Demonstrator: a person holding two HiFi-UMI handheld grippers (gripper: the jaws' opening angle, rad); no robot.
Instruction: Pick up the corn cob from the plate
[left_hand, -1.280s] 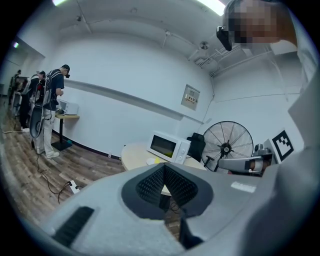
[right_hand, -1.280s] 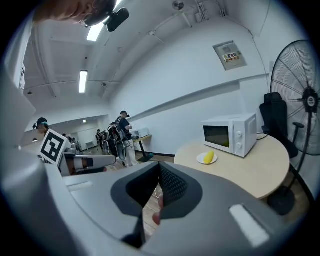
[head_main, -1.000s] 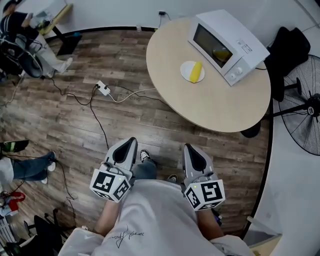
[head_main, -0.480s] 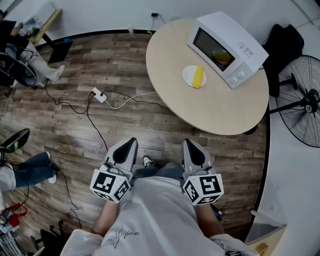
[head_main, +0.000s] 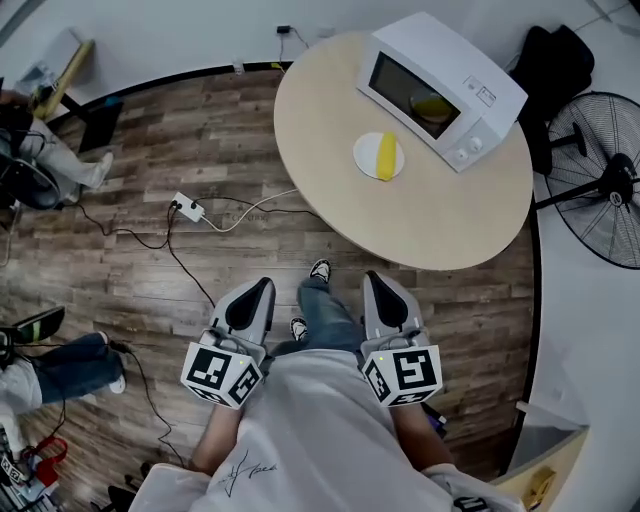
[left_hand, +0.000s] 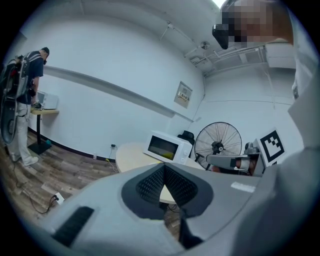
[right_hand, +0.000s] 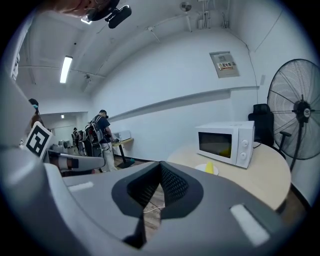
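Observation:
A yellow corn cob (head_main: 386, 156) lies on a small white plate (head_main: 366, 158) on the round beige table (head_main: 420, 220), just in front of a white microwave (head_main: 455, 75). Both grippers are held low near my body, well short of the table. My left gripper (head_main: 262, 284) is shut and empty, and so is my right gripper (head_main: 372, 278). In the right gripper view the corn cob (right_hand: 209, 168) and plate (right_hand: 201, 169) show far off beyond the shut right gripper (right_hand: 160, 165). The left gripper view shows its shut left gripper (left_hand: 163, 167) and the microwave (left_hand: 167, 147), with the cob hidden.
A standing fan (head_main: 605, 180) and a black bag (head_main: 555, 60) are right of the table. A power strip (head_main: 187, 208) with cables lies on the wood floor to the left. Something yellow sits inside the microwave (head_main: 432, 105). A person's legs (head_main: 70, 362) are at far left.
The table, plate and cob have come nearer and shifted left in the head view as I walk forward. A foot has stepped out ahead. Both grippers stay shut in the same pose.

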